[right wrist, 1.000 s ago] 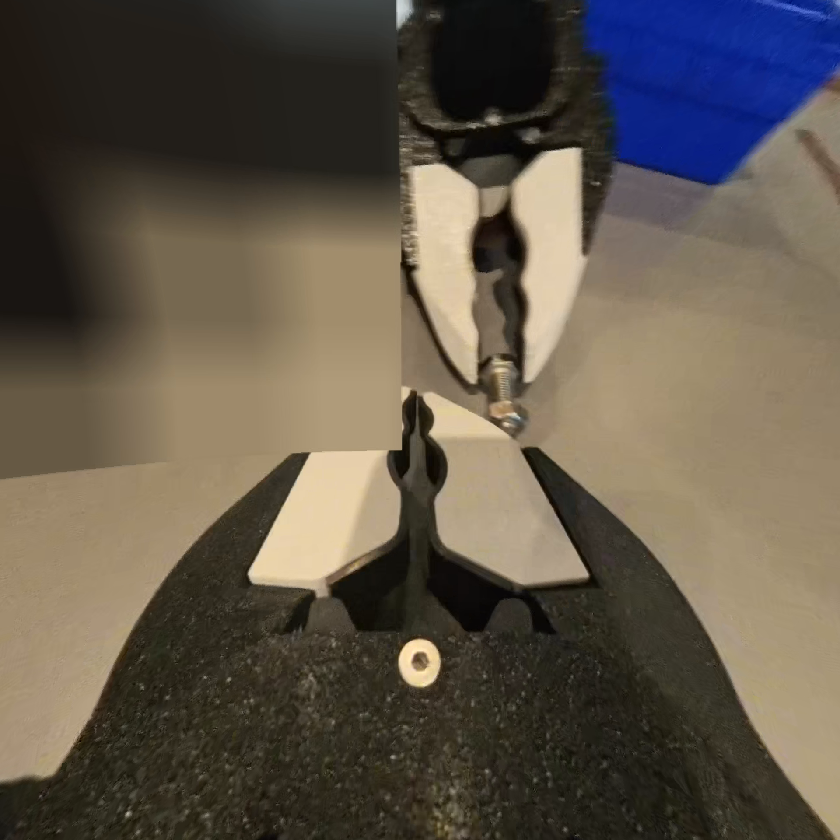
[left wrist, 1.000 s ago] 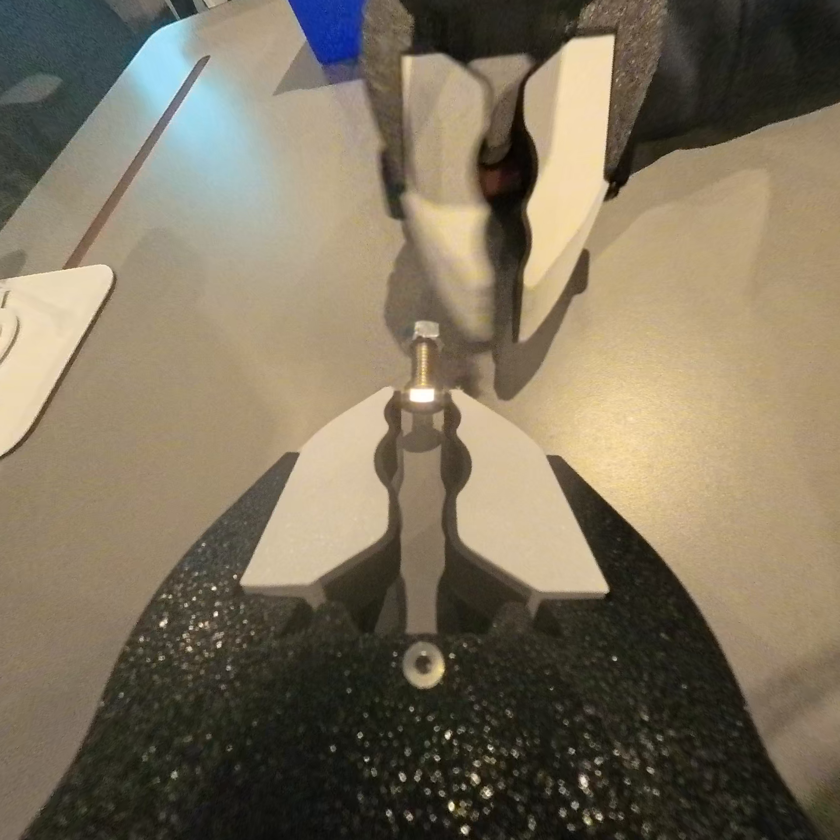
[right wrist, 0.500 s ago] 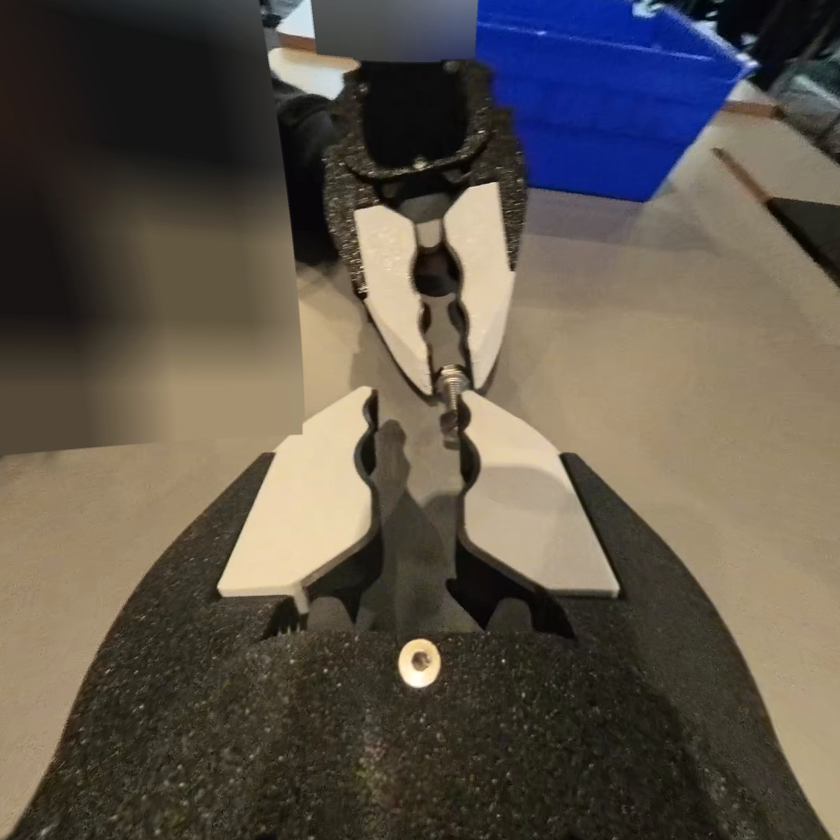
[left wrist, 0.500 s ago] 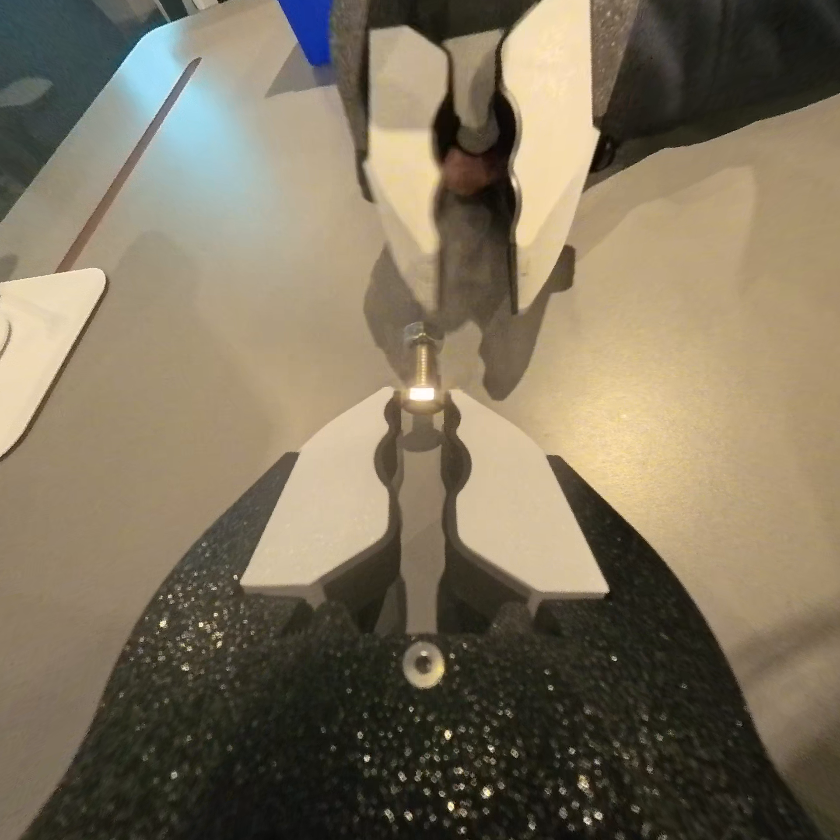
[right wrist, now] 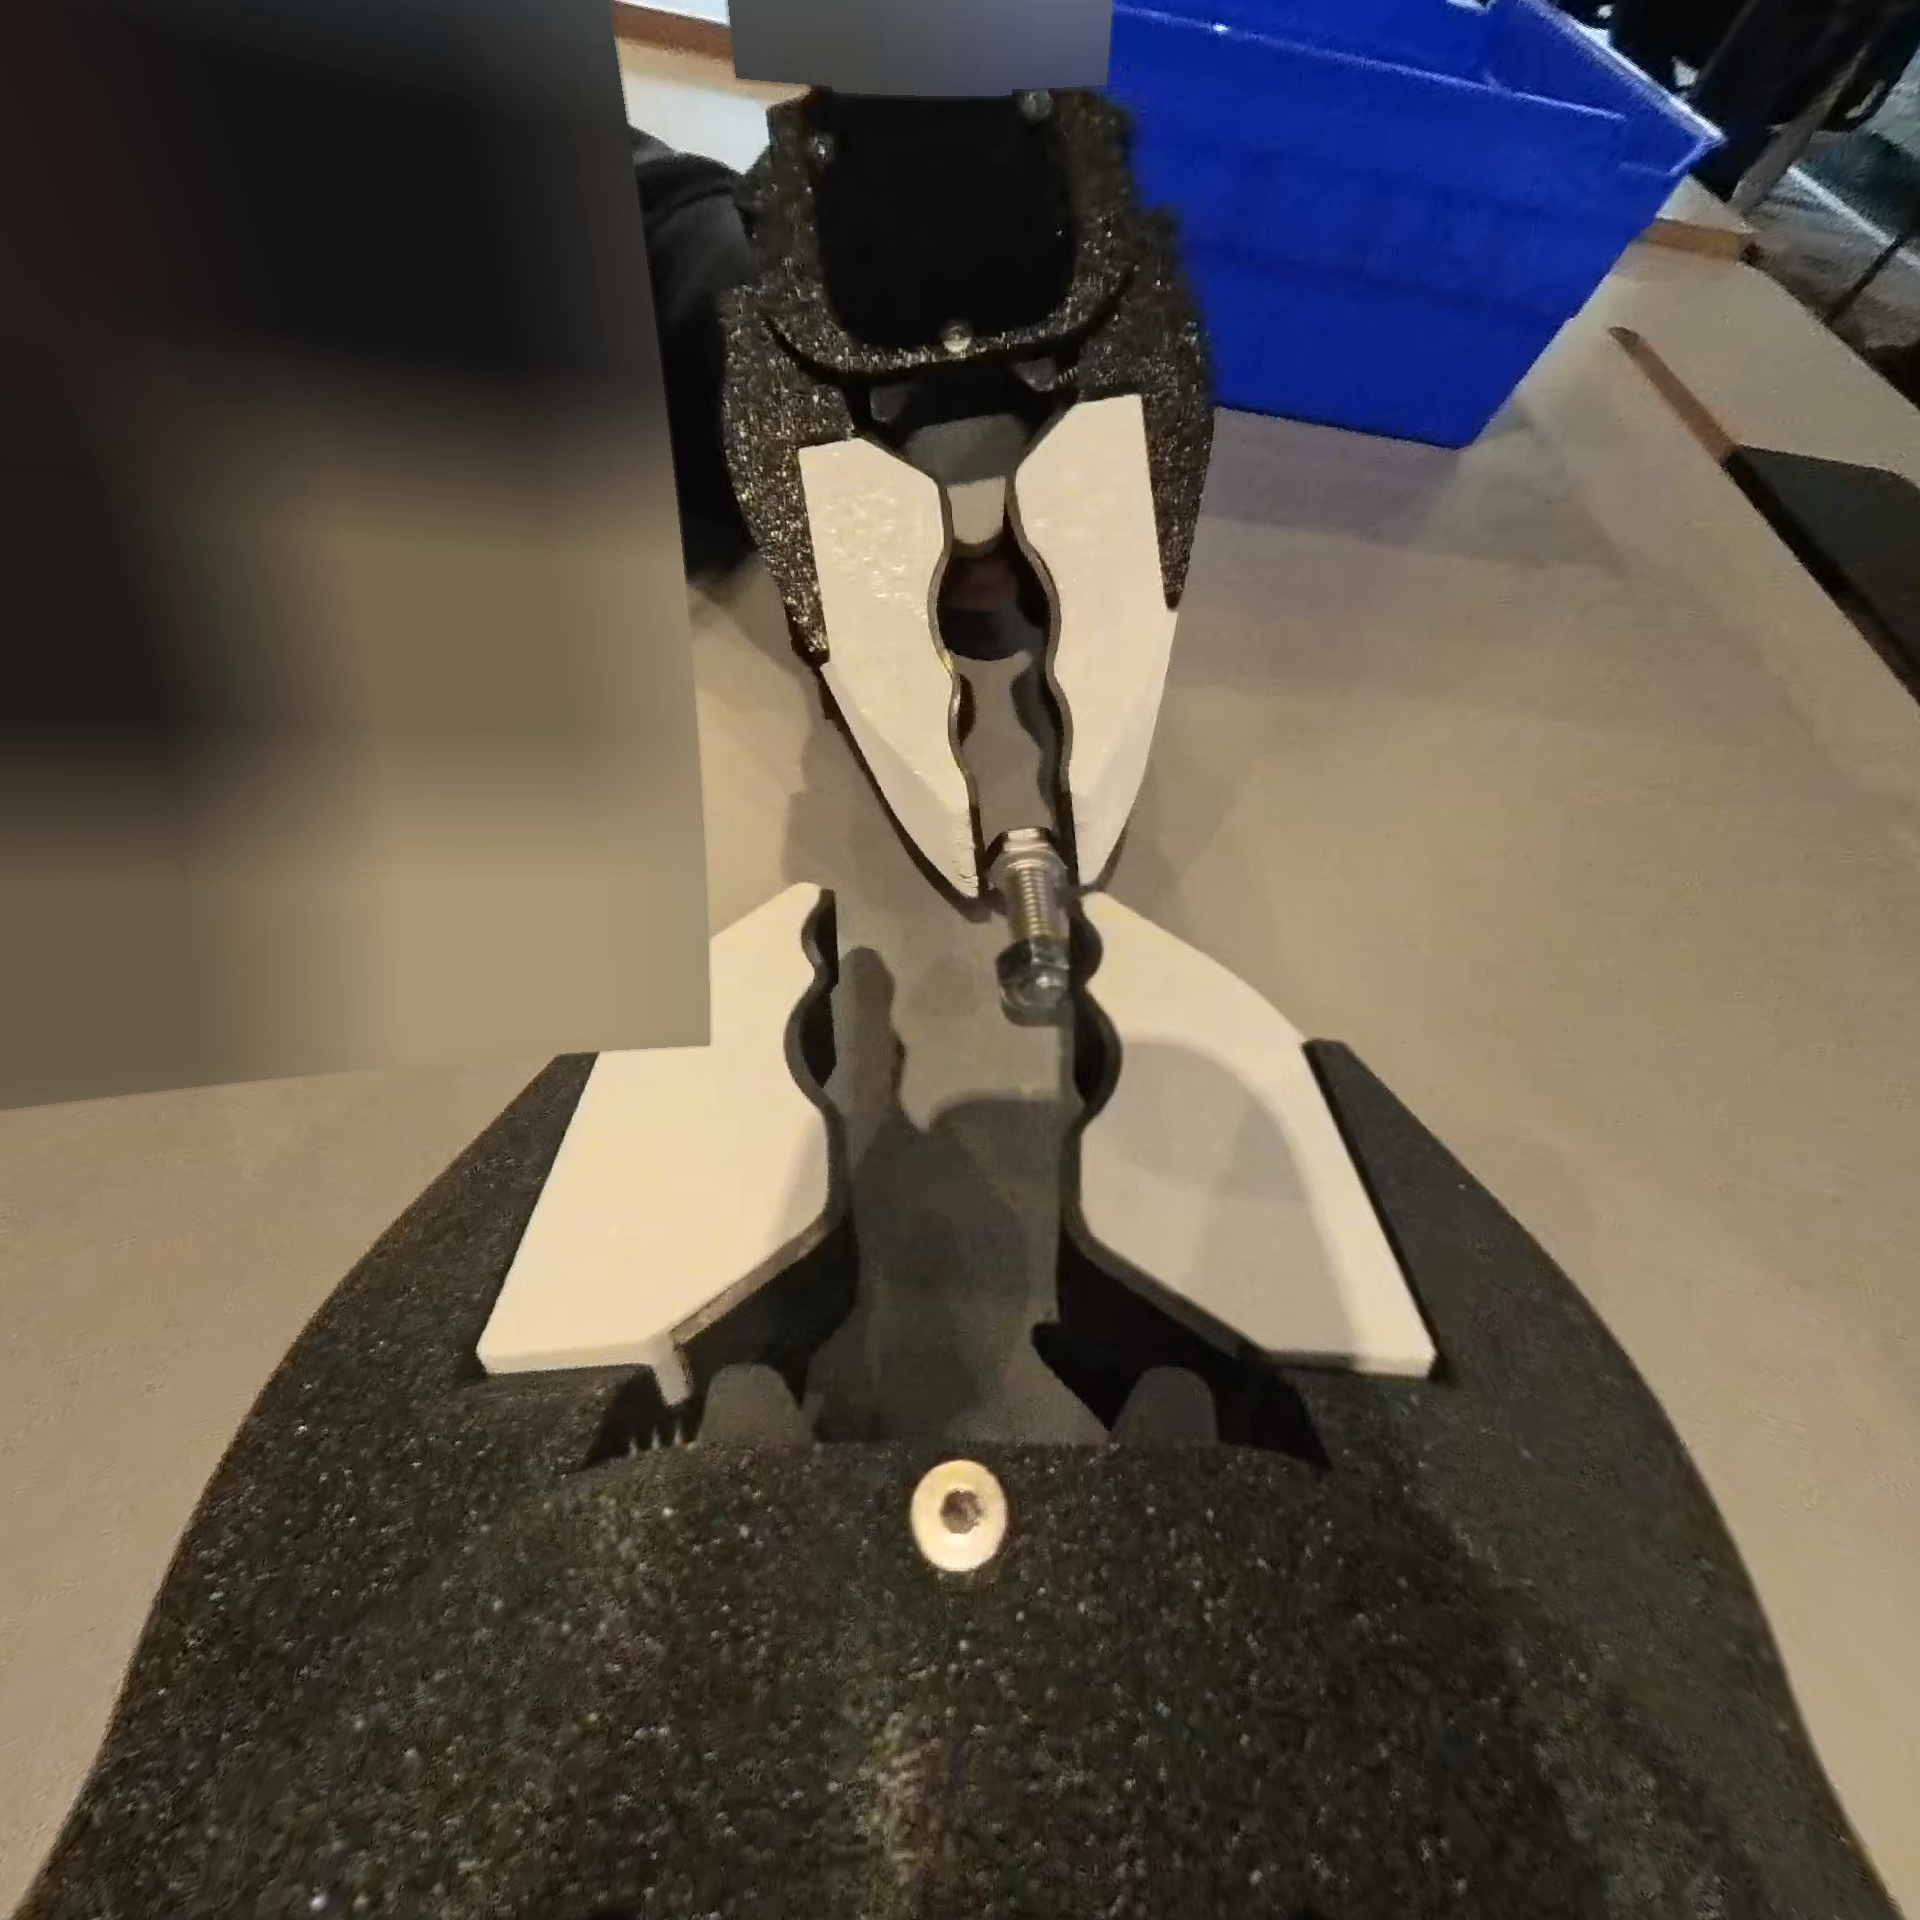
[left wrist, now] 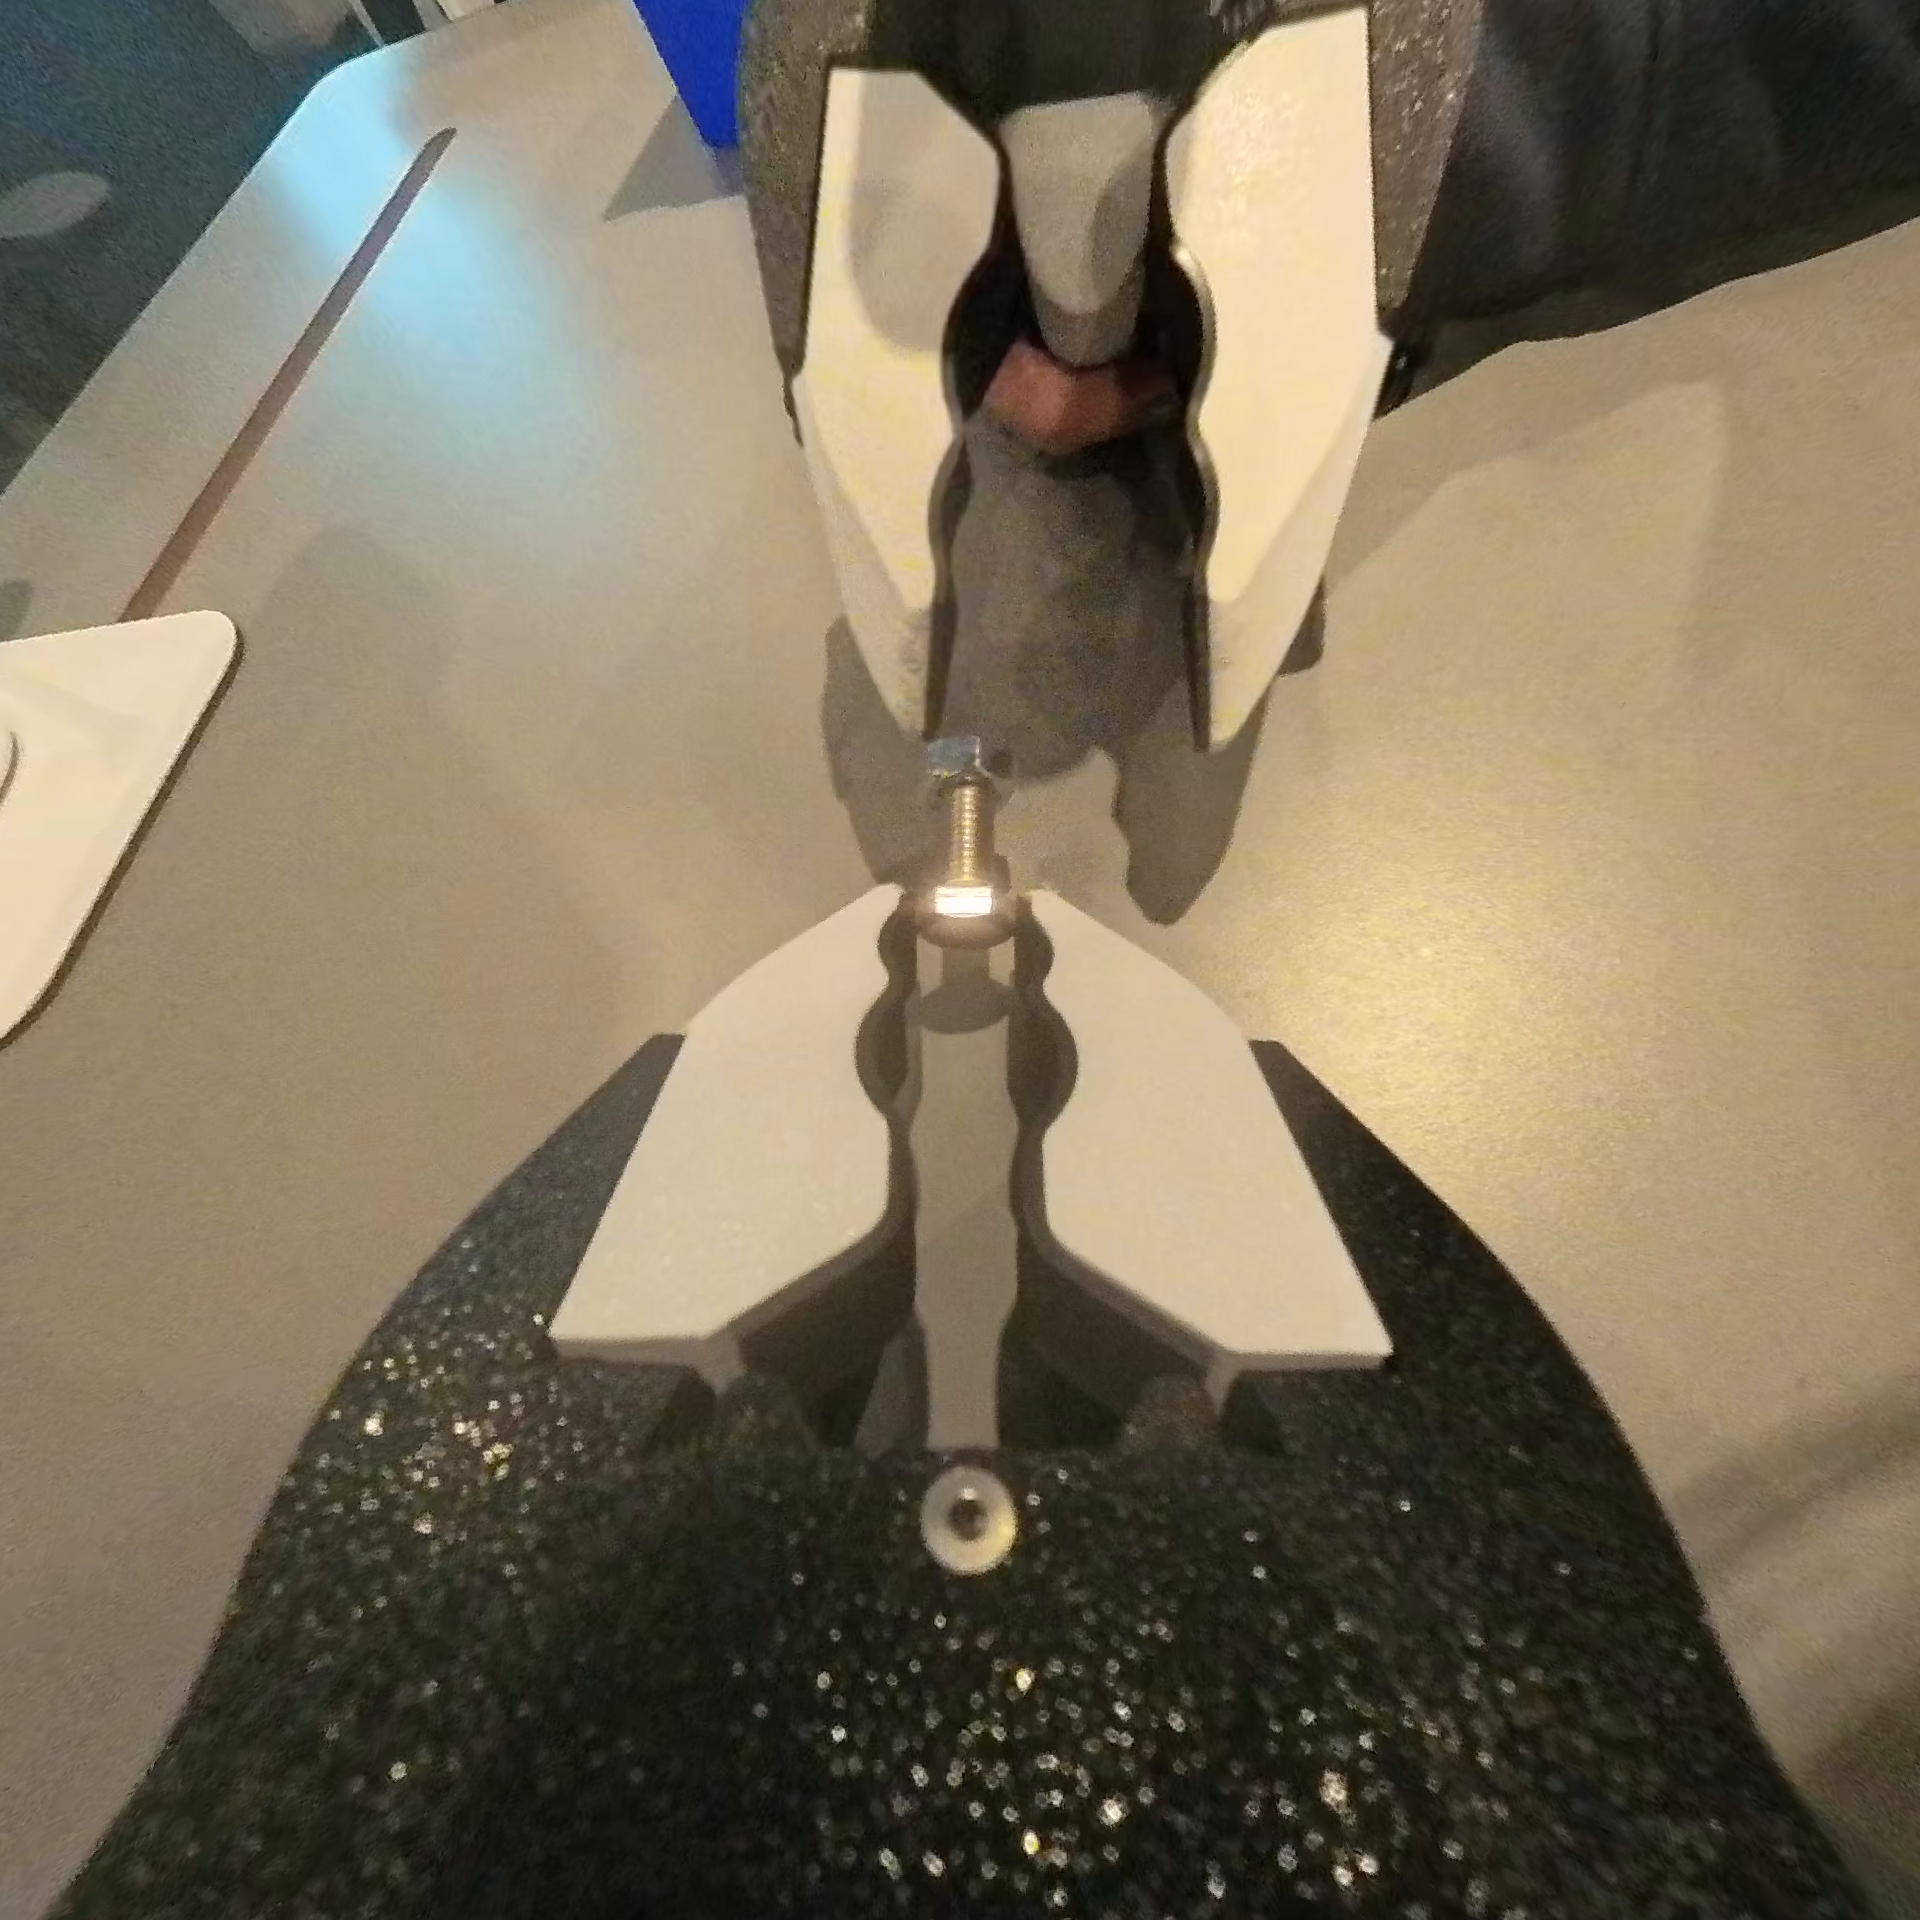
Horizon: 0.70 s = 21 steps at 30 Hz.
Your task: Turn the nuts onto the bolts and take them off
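Left gripper [left wrist: 961, 906] is clamped on the head end of a silver bolt [left wrist: 963, 844], tips nearly together, with the threaded shaft sticking forward past them. A nut [left wrist: 957, 758] sits on the far end of the shaft (how far it is threaded on cannot be told). Opposite, the right gripper [left wrist: 1081, 717] faces the left one, jaws spread wide and holding nothing; one of its white fingers [left wrist: 883, 582] comes down just beside the nut, touching or near-touching, unclear which.

In the right wrist view the right gripper [right wrist: 956, 914] has a wide gap between its fingers. The bolt [right wrist: 1029, 904] angles down from the left gripper [right wrist: 1029, 862] toward the inner edge of the finger on the picture's right, and the nut [right wrist: 1029, 977] lies right against that edge, well apart from the other finger.

All of this hangs over a grey table [left wrist: 1558, 935]. A blue bin [right wrist: 1382, 208] stands at the far side, a white board [left wrist: 94, 790] lies at the table's left edge, a dark mat [right wrist: 1849, 540] at far right.
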### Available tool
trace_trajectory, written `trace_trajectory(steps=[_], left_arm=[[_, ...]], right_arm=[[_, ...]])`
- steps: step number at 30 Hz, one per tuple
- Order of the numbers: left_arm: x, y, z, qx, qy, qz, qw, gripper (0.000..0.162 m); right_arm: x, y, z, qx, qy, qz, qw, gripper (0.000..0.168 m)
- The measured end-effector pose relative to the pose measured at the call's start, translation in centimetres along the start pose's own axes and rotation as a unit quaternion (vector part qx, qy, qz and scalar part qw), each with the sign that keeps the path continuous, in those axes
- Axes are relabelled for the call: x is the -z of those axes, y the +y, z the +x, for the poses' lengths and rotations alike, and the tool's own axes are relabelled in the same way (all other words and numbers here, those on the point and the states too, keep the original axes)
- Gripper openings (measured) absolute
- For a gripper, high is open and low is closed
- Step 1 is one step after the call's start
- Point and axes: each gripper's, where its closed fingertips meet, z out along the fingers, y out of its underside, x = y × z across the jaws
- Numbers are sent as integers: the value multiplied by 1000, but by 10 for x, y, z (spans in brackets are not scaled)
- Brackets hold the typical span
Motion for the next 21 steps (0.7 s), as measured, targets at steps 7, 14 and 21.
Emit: trace_trajectory(steps=[7, 14, 21], left_arm=[[0, 0, 0, 0, 0, 0, 1000, 17], [0, 0, 0, 1, 0, 0, 1000, 17], [0, 0, 0, 2, 1, -1, 1000, 17]], right_arm=[[-2, 4, -15, 16, -43, -19, 999, 21], [-5, 7, -11, 22, -24, -30, 999, 36], [-1, 1, -8, 33, -8, -5, 999, 40]])
